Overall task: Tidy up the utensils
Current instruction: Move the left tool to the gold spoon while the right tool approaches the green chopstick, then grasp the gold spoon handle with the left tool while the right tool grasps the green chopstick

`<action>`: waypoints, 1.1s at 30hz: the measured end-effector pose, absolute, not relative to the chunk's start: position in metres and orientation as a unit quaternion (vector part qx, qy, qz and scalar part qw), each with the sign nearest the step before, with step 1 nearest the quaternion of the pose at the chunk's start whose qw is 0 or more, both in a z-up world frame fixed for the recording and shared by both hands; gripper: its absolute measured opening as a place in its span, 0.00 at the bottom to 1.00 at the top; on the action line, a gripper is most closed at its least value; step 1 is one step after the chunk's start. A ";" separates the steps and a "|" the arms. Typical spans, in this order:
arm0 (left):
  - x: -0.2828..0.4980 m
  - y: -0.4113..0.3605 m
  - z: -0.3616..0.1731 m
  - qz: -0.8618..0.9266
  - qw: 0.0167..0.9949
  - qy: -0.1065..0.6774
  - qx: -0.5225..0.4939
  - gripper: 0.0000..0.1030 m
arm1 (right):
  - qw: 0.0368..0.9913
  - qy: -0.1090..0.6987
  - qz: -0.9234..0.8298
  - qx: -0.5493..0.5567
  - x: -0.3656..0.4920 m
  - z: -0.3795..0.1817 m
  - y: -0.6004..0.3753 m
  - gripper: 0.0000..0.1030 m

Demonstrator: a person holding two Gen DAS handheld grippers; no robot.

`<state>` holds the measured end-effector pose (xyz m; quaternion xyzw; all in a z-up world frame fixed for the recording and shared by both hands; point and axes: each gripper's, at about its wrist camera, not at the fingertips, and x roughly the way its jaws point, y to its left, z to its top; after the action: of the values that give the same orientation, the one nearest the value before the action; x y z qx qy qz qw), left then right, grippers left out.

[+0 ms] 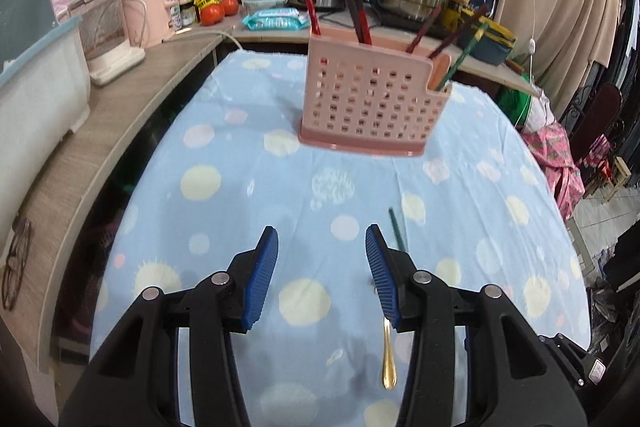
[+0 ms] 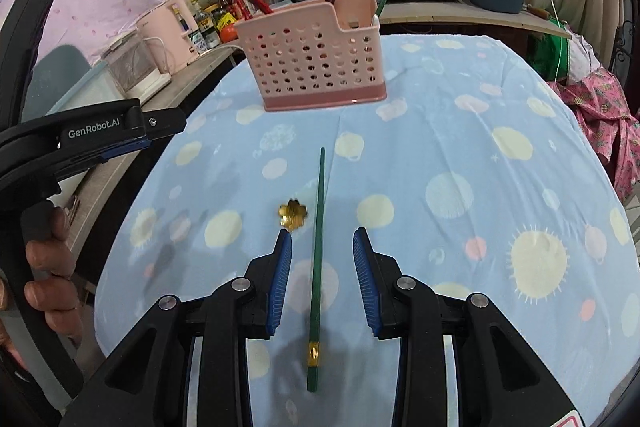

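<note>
Chopsticks (image 1: 356, 7) stand in pink holder (image 1: 368, 99); both grippers' fingers (image 1: 264, 267) spread, empty.

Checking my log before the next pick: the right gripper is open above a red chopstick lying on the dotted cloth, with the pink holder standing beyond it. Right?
Not quite: the chopstick is green, not red, as the right wrist view shows. Otherwise correct: the right gripper is open above it, and the pink holder stands beyond on the dotted cloth.

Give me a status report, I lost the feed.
Left gripper open, empty. Right gripper open over the green chopstick on the cloth. Gold spoon beside it. Pink holder ahead, path clear.
</note>
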<state>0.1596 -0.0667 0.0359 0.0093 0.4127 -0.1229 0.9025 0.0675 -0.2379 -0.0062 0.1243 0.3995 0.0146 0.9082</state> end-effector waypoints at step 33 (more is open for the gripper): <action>0.120 -0.062 -0.040 -0.114 0.860 0.495 0.041 0.42 | 0.886 0.457 0.015 0.077 0.033 -0.063 -0.212 0.21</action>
<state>0.1200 -0.0623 -0.0397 0.0407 0.4950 -0.1143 0.8604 0.0325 -0.2121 -0.0629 0.0774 0.4572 0.0153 0.8859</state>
